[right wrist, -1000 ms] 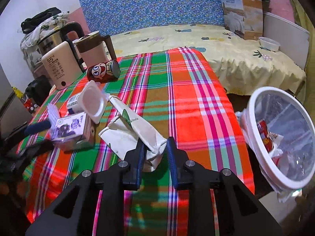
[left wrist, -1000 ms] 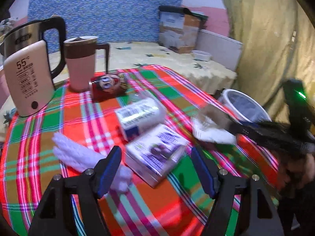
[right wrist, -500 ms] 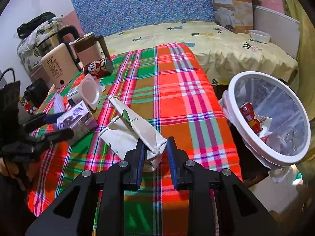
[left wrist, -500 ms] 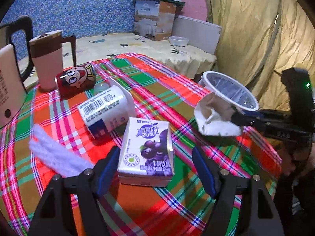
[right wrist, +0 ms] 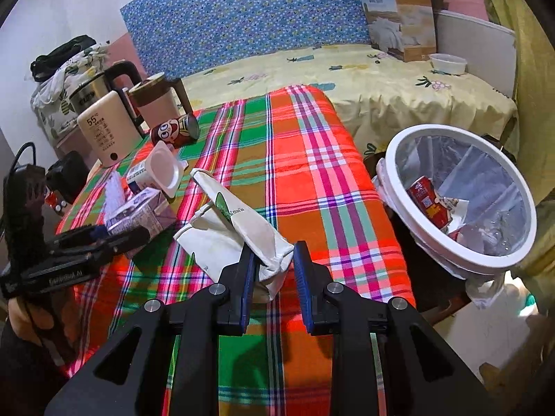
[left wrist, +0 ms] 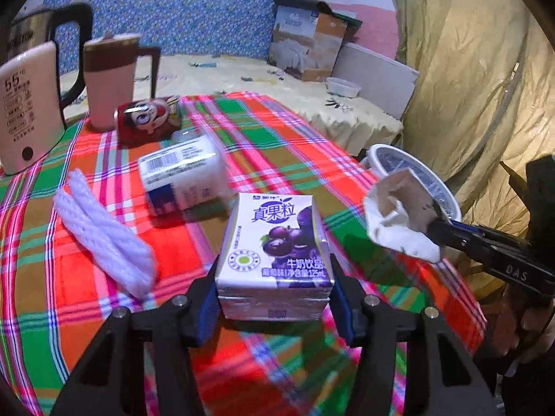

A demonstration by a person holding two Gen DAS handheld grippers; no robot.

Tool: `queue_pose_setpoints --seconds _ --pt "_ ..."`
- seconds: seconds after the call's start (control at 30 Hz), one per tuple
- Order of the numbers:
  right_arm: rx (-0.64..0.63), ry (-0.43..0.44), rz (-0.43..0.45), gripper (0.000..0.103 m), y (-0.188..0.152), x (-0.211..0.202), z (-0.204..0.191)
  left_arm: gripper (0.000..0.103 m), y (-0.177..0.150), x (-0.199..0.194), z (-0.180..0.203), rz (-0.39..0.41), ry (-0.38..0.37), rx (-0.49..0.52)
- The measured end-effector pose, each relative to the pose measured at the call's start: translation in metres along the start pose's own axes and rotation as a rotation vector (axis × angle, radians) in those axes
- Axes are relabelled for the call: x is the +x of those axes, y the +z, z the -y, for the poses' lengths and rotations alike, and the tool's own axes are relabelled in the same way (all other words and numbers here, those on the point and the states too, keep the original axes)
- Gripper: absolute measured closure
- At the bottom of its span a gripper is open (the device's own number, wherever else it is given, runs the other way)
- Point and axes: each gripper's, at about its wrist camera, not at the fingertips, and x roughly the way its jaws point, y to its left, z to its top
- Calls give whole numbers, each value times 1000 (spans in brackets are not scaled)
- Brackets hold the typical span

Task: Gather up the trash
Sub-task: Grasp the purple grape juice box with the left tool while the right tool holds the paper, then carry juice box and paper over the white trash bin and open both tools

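The purple drink carton [left wrist: 277, 242] stands on the plaid tablecloth [left wrist: 284, 145], seated between the blue pads of the left gripper [left wrist: 274, 298], whose fingers are closed against both of its sides. The crumpled white paper bag [right wrist: 239, 232] is clamped at one end in the right gripper [right wrist: 272, 270]; the left pad presses the paper, while a narrow gap shows at the right pad. In the left wrist view the bag appears raised clear of the cloth, near the table's right edge and in front of the bin. The white-rimmed trash bin [right wrist: 409, 145] stands just beyond that edge, lined with a clear bag and containing a red can [right wrist: 428, 197] and scraps of paper. Behind the carton, a white yogurt cup [left wrist: 184, 176] lies on its side, and a white foam net sleeve [left wrist: 104, 235] lies to the left. Farther back, a red cartoon can [left wrist: 149, 121] lies on its side beside an upright pink mug [left wrist: 109, 83] and a cream electric kettle [left wrist: 27, 104].
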Motion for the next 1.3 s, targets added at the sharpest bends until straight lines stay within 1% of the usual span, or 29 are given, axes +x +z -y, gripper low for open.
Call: queue_pose_setpoints --seconds 0.17,0.37,0.63,0.77,1.03,1.3 --pt "2 -12 23 79 -1 -10 4 47 -3 -6 22 25 -11 25" --pt "15 -36 53 79 -2 -24 14 47 0 -16 33 56 -13 27" --pt "39 -57 80 79 -3 -35 29 47 1 -14 55 57 -7 46" --pt "48 -63 89 79 -3 -38 36 47 5 -10 69 56 -9 64" --pt "85 -89 110 79 -2 -44 62 47 25 3 103 66 -60 83" --pt "147 -167 132 79 3 -47 106 47 49 32 143 51 -108 137"
